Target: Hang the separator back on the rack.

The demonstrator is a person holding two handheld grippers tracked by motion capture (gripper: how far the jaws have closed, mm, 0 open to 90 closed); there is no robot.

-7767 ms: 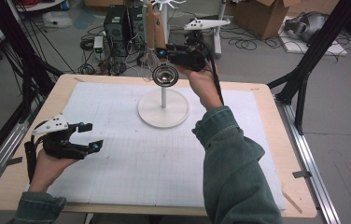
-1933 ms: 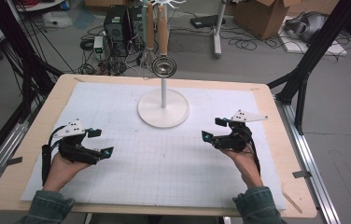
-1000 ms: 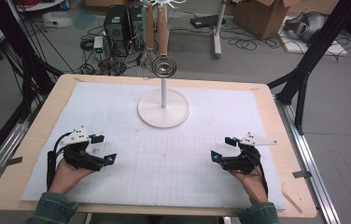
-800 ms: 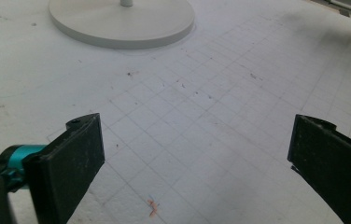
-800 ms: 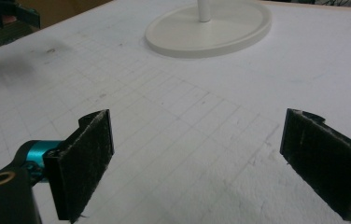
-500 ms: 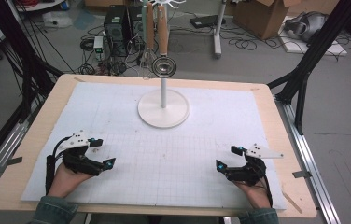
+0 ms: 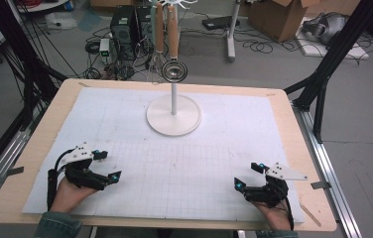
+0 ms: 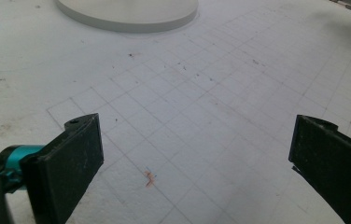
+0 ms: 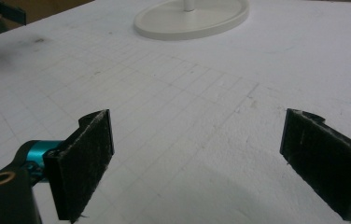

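- Left gripper (image 7: 106, 165) low over the near left corner of the white gridded mat (image 7: 184, 163), jaws wide apart, nothing between them.
- Right gripper (image 7: 248, 176) low over the near right corner, jaws likewise spread and empty.
- White round-based stand (image 7: 173, 115) at the mat's far middle, well apart from both grippers, a metal strainer (image 7: 174, 71) hanging at its top.

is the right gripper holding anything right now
No, the right gripper has its jaws wide apart with just the white mat between them.
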